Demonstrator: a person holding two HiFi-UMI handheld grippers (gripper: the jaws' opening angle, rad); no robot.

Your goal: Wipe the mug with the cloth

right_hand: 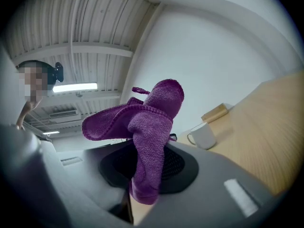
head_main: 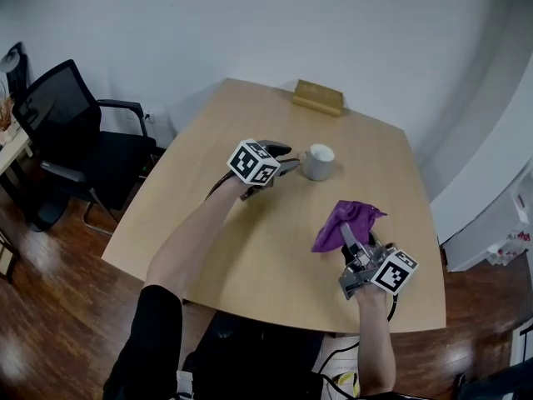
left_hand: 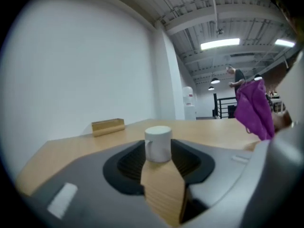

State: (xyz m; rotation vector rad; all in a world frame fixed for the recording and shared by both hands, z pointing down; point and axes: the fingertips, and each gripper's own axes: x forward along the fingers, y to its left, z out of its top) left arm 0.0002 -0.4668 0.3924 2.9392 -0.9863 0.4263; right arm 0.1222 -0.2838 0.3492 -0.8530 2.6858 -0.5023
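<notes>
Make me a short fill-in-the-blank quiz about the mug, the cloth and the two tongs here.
The microfibre cloth clamped in the right tongs is ___ in colour.
The left tongs are ___, with the white ceramic mug just ahead of them.
The mug stands ___ on the light wooden table.
Missing words: purple, open, upright.

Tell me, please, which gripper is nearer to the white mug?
Left. The left gripper is just beside the mug, jaws open and pointing at it, not touching. The right gripper, shut on the purple cloth, is farther off, nearer the person.
</notes>
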